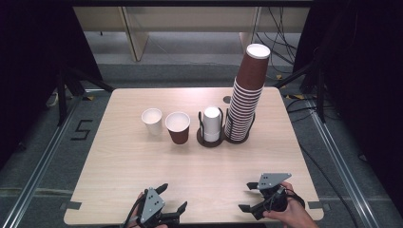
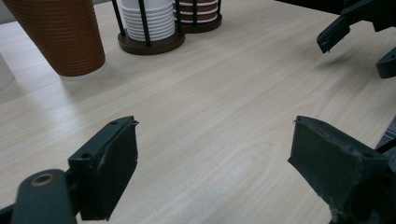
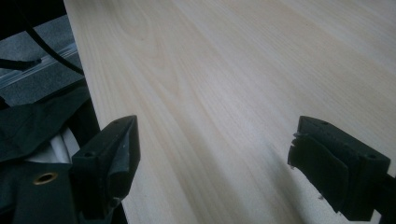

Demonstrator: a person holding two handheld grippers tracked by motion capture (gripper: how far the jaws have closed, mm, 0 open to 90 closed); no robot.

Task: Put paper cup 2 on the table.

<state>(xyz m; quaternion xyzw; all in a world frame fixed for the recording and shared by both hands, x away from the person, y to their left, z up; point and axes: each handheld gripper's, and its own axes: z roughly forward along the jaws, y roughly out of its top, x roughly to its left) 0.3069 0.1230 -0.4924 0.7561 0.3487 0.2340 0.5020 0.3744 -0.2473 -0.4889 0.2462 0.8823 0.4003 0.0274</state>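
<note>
**A:** What sits on the bench (image 1: 142, 161)?

**B:** A pale wooden bench seen from above. Near its middle, in a row from left to right: a white paper cup (image 1: 152, 121) standing upright, a brown paper cup (image 1: 178, 127) upright just beside it, a low dark wire holder with a short stack of white cups (image 1: 211, 124), and a second holder with a tall, leaning stack of brown cups (image 1: 246, 97). The two holders stand side by side.

**A:** And the hands?

**B:** Both are at the near edge, well apart from the cups. The left hand-held gripper (image 1: 172, 199) is at the lower left, its jaws spread wide with nothing between them. The right hand-held gripper (image 1: 247, 197) is at the lower right, held by a hand (image 1: 290, 216), jaws also spread wide and empty.

**A:** What does the left gripper view show?

**B:** Bare wood between its black jaws; beyond, the brown cup (image 2: 60, 37) and the white stack (image 2: 149, 21).
</note>
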